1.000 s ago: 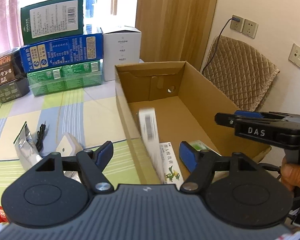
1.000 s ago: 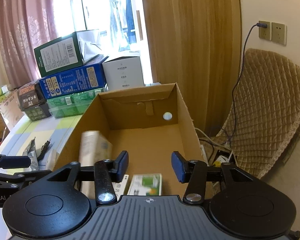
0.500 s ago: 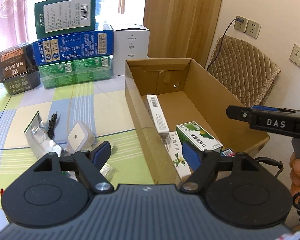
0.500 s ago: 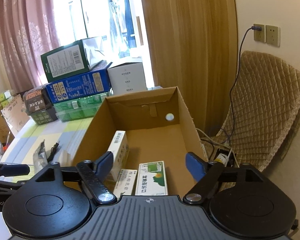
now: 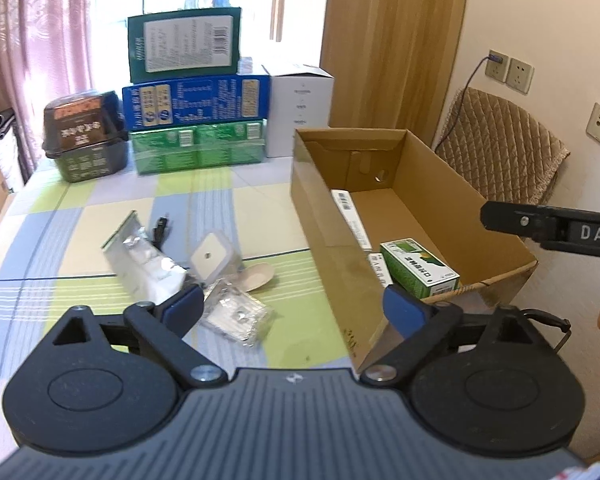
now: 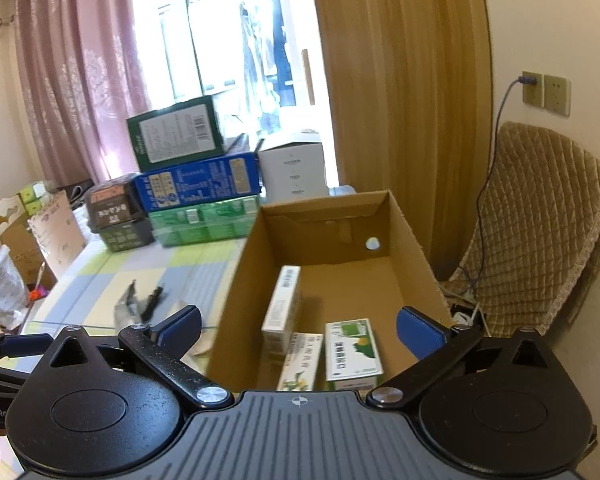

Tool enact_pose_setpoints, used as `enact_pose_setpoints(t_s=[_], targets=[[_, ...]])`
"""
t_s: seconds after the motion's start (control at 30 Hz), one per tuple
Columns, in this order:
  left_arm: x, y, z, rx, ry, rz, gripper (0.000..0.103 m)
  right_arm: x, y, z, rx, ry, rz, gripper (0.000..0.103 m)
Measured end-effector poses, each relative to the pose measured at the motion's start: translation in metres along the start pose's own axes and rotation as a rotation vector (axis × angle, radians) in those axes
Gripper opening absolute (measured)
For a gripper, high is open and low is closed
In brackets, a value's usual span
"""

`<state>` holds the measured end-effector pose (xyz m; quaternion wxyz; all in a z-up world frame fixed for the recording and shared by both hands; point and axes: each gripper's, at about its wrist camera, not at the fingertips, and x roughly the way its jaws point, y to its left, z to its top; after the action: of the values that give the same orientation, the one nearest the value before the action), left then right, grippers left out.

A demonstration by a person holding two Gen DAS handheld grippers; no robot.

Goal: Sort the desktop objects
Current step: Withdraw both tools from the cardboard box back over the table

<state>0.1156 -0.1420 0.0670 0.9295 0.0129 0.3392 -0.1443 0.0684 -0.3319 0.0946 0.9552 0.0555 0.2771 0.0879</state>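
Now both tongs, left [image 5: 292,306] and right [image 6: 298,330], have just opened, empty; foil packets [image 5: 236,314] lie between the left tongs' tips.

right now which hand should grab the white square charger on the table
Left. Its open, empty tongs hang over the white square charger; the open right tongs face the brown cardboard box.
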Motion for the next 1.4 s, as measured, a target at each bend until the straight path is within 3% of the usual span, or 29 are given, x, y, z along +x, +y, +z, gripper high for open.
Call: enact_pose_setpoints(t_s=[0.13, 0.77, 1.1, 1.4], targets=[[-0.019, 0.013, -0.006, -0.014, -0.018, 0.019, 0.102, -0.012, 0.016, -0.001, -0.009, -0.011, 0.025, 0.101], [-0.094, 0.120, -0.063, -0.066, 0.003, 0.194, 0.102, -0.015, 0.102, -0.023, -0.096, 0.010, 0.188, 0.101], [-0.103, 0.165, -0.079, -0.101, 0.032, 0.245, 0.102, 0.003, 0.133, -0.050, -0.137, 0.058, 0.234, 0.101], [-0.079, 0.183, -0.080, -0.103, 0.058, 0.249, 0.102, 0.042, 0.148, -0.076, -0.152, 0.105, 0.253, 0.101]])
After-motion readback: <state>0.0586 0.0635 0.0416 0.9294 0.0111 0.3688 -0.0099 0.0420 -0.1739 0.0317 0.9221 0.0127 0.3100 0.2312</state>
